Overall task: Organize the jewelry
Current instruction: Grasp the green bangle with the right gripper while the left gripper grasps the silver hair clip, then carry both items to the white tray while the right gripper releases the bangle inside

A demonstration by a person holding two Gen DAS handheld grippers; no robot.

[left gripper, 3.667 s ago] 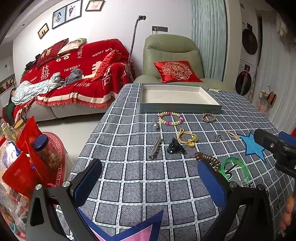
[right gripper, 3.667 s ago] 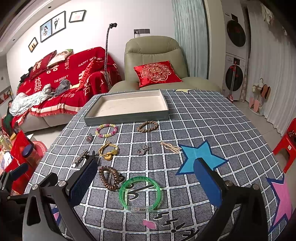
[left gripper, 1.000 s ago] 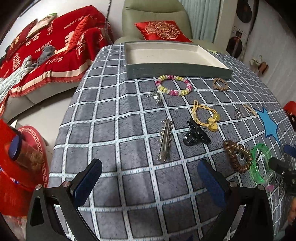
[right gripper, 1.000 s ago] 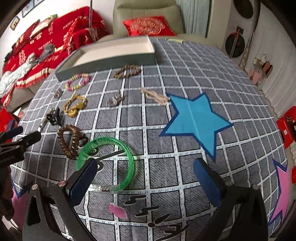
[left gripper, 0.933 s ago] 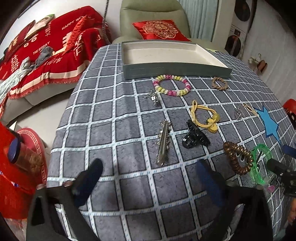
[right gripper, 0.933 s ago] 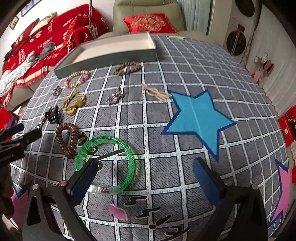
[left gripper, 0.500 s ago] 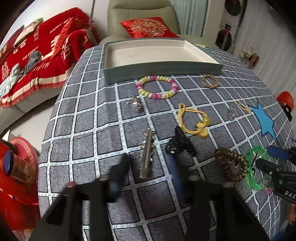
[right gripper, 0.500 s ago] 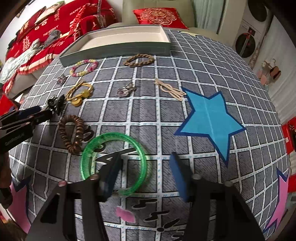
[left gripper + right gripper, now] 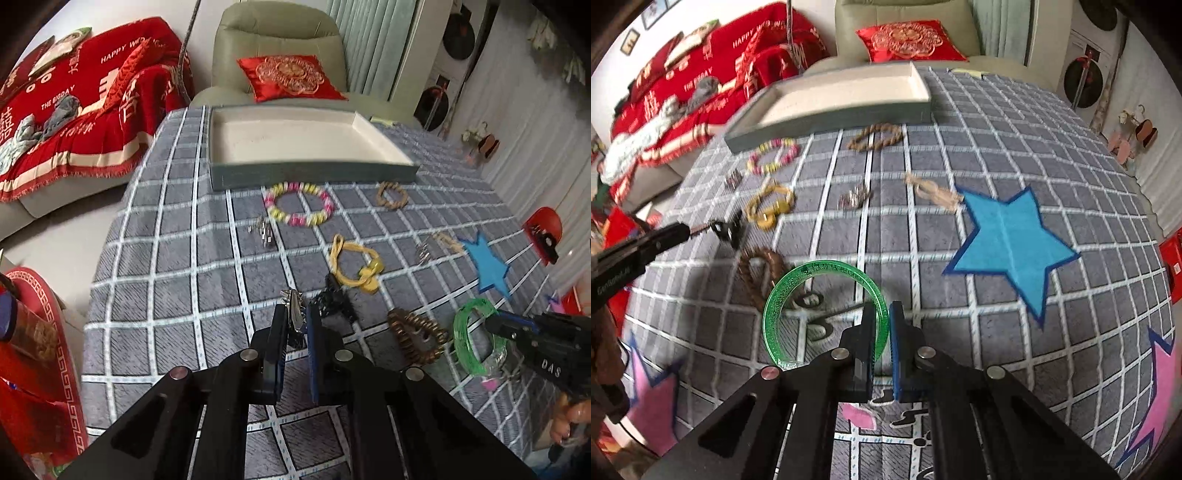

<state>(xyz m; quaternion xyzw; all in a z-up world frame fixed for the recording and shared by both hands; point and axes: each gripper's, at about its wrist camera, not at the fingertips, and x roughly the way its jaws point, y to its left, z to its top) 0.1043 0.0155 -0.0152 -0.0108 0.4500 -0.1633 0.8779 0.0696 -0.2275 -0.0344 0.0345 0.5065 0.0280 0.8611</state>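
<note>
Left wrist view, left hand-held gripper (image 9: 295, 325) low, clamping silver hair clip (image 9: 294, 314), right hand-held gripper (image 9: 882, 325) pinching green bangle (image 9: 823, 306).

My left gripper (image 9: 295, 325) pinches a shiny metal hair clip (image 9: 294, 314); my right gripper (image 9: 882, 332) pinches a glossy translucent green plastic bangle (image 9: 798, 291). Counter (image 9: 177, 266) cloth is matt woven.

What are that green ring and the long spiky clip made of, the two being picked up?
The green bangle, pinched by the right tool, looks like translucent glittery plastic: the cloth shows through it. The long clip, in the left tool, appears to be shiny silver metal, though blur leaves that uncertain.
</note>
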